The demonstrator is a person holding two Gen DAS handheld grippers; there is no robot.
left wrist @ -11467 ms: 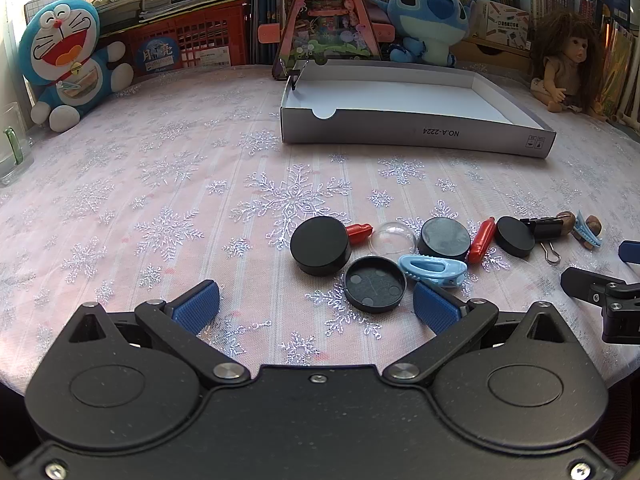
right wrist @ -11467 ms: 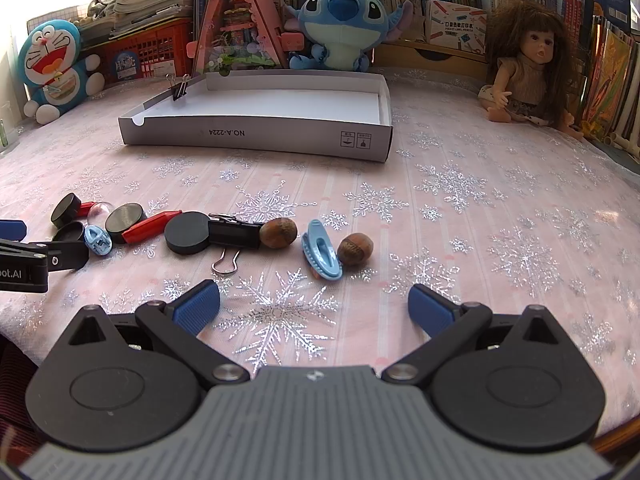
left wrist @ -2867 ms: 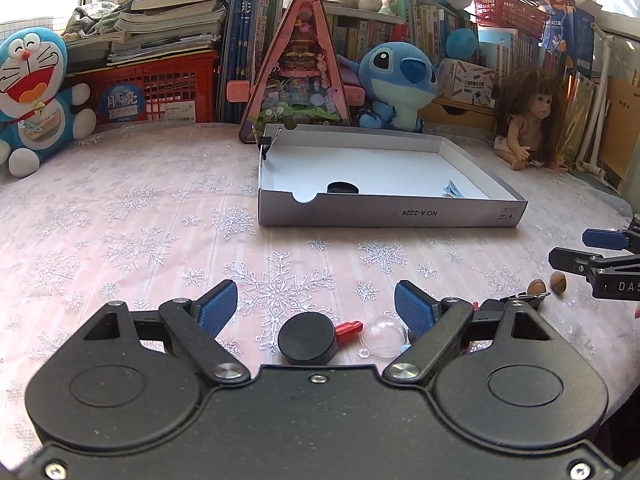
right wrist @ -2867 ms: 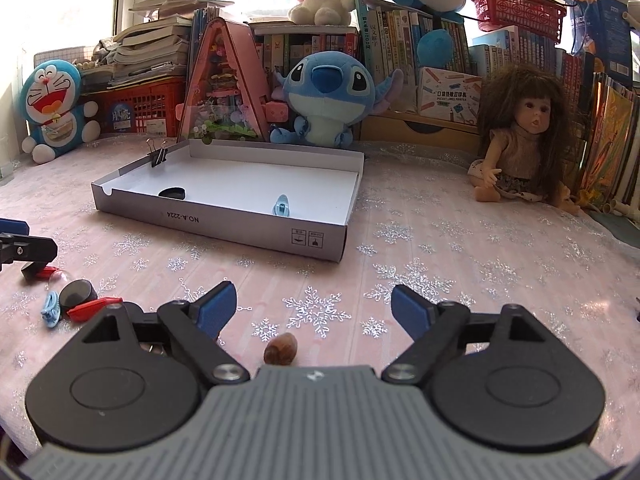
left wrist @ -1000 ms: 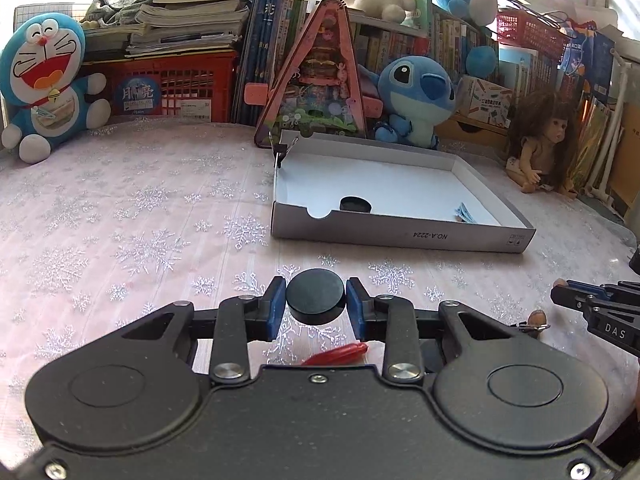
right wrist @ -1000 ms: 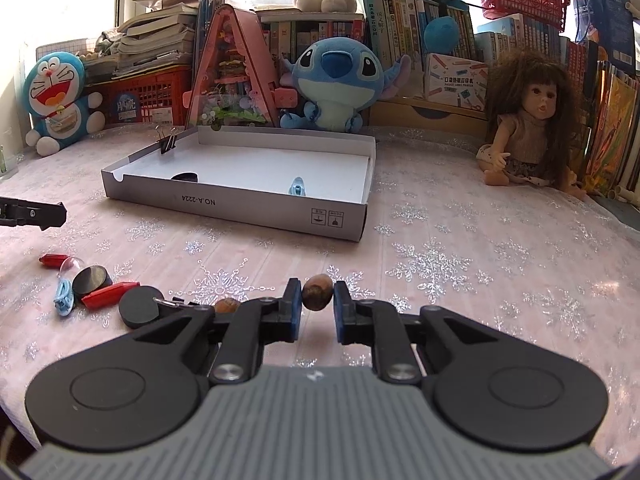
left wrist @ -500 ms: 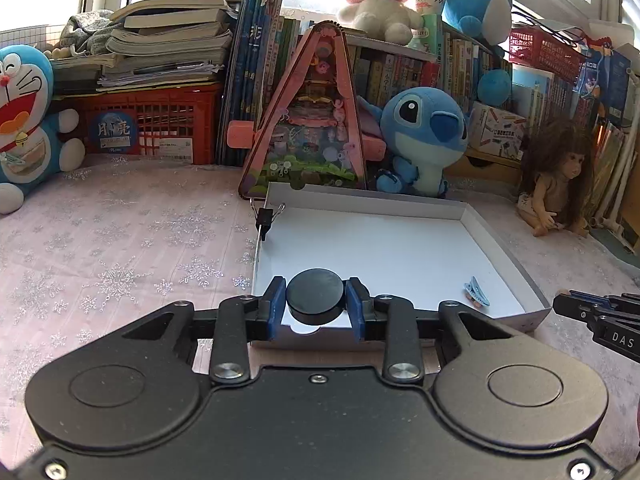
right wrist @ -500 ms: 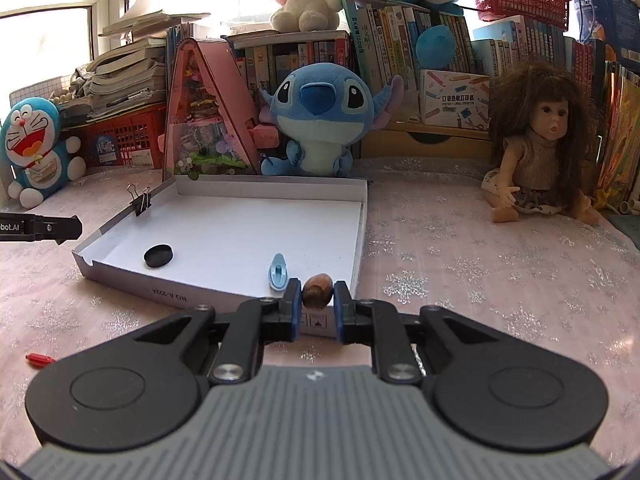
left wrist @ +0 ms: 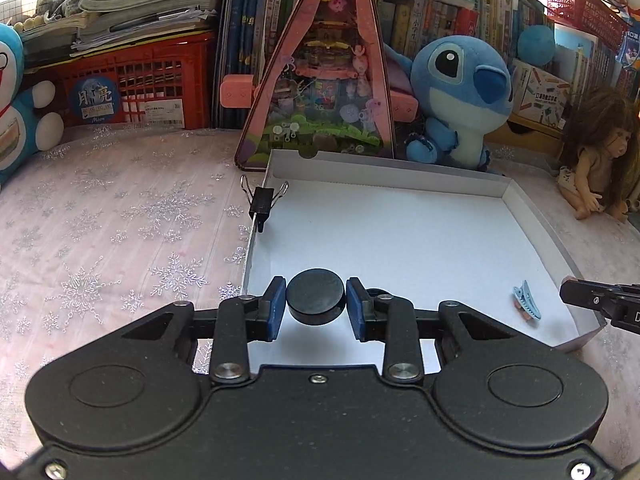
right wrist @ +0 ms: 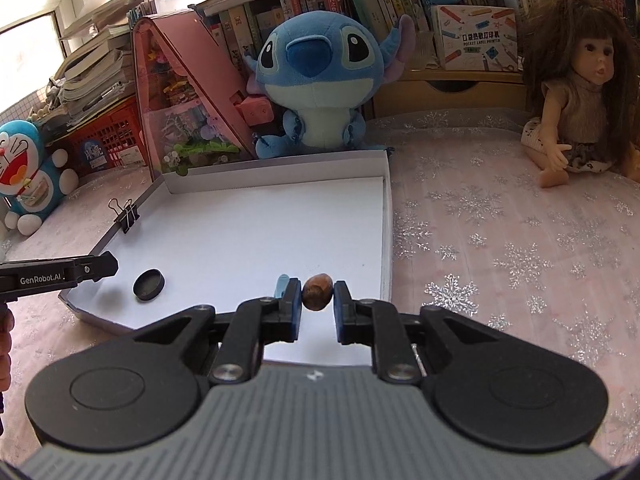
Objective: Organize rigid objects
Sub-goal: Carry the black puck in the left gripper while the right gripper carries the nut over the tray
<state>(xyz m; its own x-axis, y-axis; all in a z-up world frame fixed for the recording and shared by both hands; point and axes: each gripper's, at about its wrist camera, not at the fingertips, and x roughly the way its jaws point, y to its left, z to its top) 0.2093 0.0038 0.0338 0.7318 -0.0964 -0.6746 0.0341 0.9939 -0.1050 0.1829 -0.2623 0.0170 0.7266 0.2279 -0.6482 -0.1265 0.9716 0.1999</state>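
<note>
Between the left fingers: a black round lid (left wrist: 315,297), clamped by the blue pads of the left gripper (left wrist: 315,307) and held over the near left part of the white box (left wrist: 400,236).
Left of the left fingers: pink table (left wrist: 120,216) with a snowflake cloth.
Ahead and left of the left fingers: a black binder clip (left wrist: 262,202) clamped on the box's left wall.
Right of the left fingers: a blue hair clip (left wrist: 526,305) lying on the box floor near its right wall.
Left of the right fingers: a second black lid (right wrist: 149,284) resting on the box floor near the front left corner, just beside the tip of the left gripper seen in the right wrist view.
Between the right fingers: a brown nut (right wrist: 317,286), pinched by the right gripper (right wrist: 317,297) above the box's near right area.
Just left of the right fingers: the hair clip, mostly hidden behind the left pad.
Beyond the box: a pink triangular toy house (left wrist: 320,80) and a blue plush toy (right wrist: 316,76).
Far right of the right fingers: a doll (right wrist: 580,92) sitting on the table.
</note>
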